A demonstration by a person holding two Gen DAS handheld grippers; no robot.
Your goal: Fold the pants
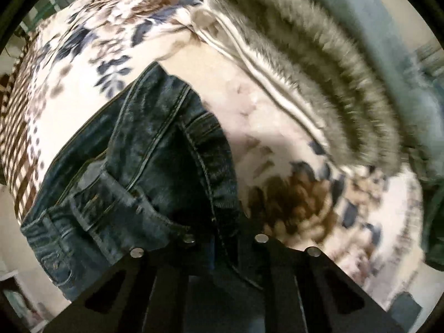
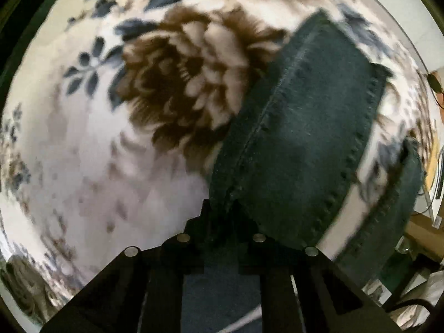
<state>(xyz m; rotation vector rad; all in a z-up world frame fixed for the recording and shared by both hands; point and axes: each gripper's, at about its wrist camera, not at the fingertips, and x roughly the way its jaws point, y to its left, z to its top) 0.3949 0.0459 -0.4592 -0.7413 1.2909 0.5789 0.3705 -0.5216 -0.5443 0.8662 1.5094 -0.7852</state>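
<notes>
Dark blue jeans [image 1: 144, 161] hang bunched in the left wrist view, the waistband and pocket seams toward the lower left. My left gripper [image 1: 224, 230] is shut on a stitched edge of the jeans, which rises lifted off the bed. In the right wrist view a dark pant leg [image 2: 299, 138] runs up and to the right to its hem. My right gripper [image 2: 222, 216] is shut on the near end of that leg, by the side seam. A second strip of the same denim [image 2: 388, 213] lies at the far right.
A cream blanket with brown and blue flowers [image 1: 83, 41] covers the bed under the jeans, with a large brown flower [image 2: 180, 83] beside the leg. A fur-trimmed garment [image 1: 319, 63] lies across the upper right. Furniture and cables [image 2: 433, 166] show past the bed's right edge.
</notes>
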